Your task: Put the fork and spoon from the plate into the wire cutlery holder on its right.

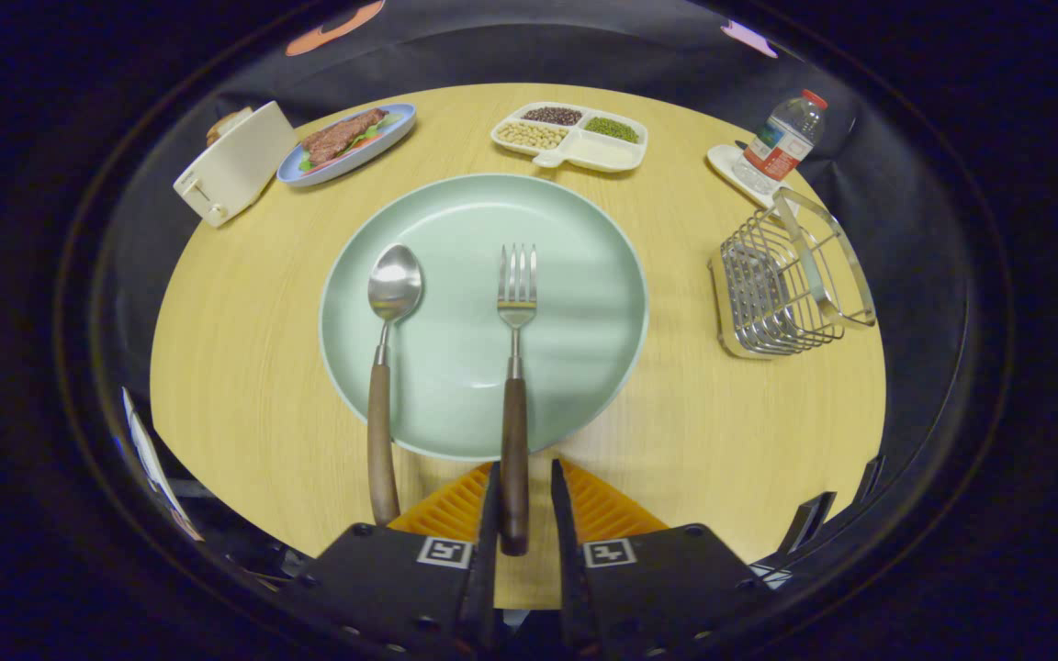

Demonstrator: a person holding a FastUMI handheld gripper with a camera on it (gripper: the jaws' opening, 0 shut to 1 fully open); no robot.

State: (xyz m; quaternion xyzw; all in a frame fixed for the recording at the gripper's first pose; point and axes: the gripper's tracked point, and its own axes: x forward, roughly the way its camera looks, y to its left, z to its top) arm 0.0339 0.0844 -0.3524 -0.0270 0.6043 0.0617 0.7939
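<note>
light: bright, even, from overhead | shadows: soft, short beside the fork (515, 367) and spoon (387, 367) | glare: highlight on spoon bowl and wire holder (786, 280) | distortion: strong fisheye bending of the table (244, 367) rim | focus: sharp at centre, softer outward

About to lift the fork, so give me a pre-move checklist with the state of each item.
1. Fork handle between the gripper fingers: ok, the wooden end lies in the gap.
2. Both fingers pressing on the handle: cannot tell; the left finger looks against it, a slit shows on the other side.
3. Spoon apart from the fingers: ok, it lies left of them on the plate.
4. Wire cutlery holder upright and open on top: ok, right of the plate.
5. Holder empty: ok, nothing seen inside.
6. Path from plate to holder: ok, bare table between.
</note>
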